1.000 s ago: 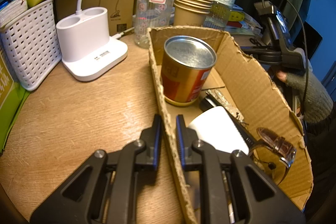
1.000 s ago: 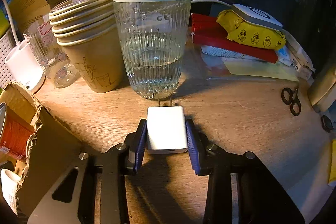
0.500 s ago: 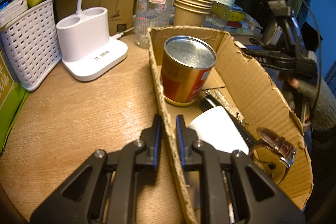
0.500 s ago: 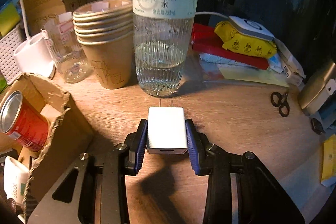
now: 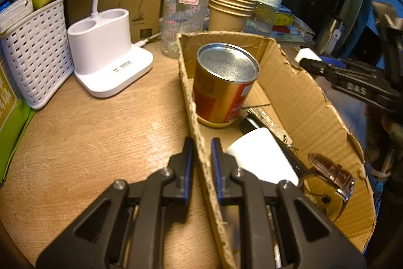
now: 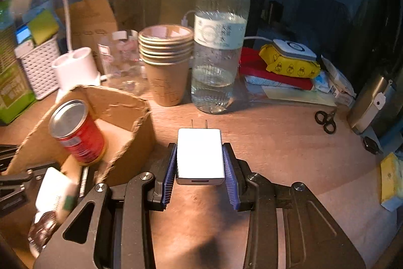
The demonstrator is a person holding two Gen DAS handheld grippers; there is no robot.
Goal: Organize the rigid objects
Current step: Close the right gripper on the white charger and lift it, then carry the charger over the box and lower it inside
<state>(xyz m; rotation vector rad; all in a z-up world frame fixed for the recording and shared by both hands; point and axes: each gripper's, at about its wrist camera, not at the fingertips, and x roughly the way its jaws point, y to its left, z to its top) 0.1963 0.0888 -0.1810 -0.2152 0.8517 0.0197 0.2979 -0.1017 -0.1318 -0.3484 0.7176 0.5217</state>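
In the left wrist view, the left gripper clamps the near wall of the cardboard box, one finger outside, one inside, jaws nearly together. Inside the box stand a red-and-gold can, a white cup on its side, and a brown-strapped watch. A white lamp base sits left of the box on the wooden table.

In the right wrist view, the right gripper holds a white charger between its pads, prongs pointing forward, clear of the table. The box lies at left; paper cups and a water bottle stand beyond.
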